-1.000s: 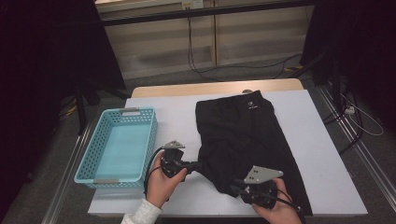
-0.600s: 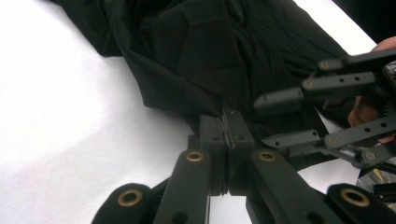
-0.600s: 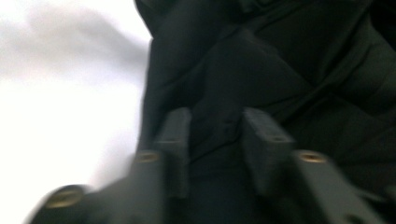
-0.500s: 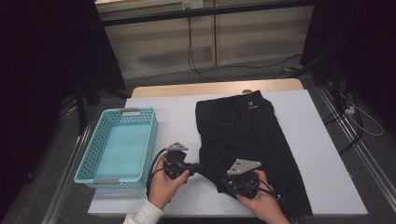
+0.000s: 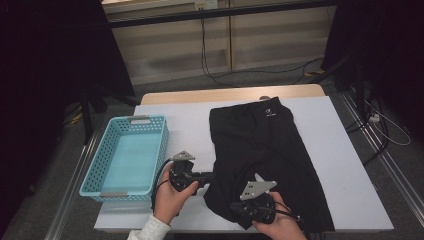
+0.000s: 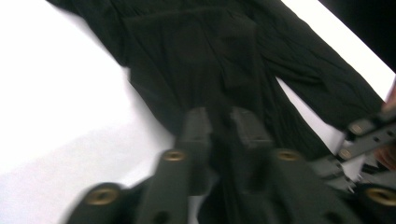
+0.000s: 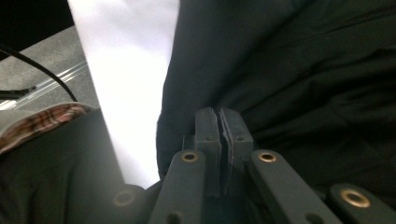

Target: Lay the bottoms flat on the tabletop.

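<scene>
Right gripper (image 5: 235, 209) shifted left, pinching black shorts (image 5: 265, 150).

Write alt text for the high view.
Two hand-held grippers work the near edge of black shorts spread on a white table: left gripper at the left hem, right gripper shut on the fabric. An empty blue basket sits left.

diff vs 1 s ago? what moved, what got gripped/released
Right gripper slid left along the near edge of the black shorts and closed its jaws on the fabric. Left gripper stayed put; its jaws have just been opening, fabric between them. Basket unchanged.
</scene>
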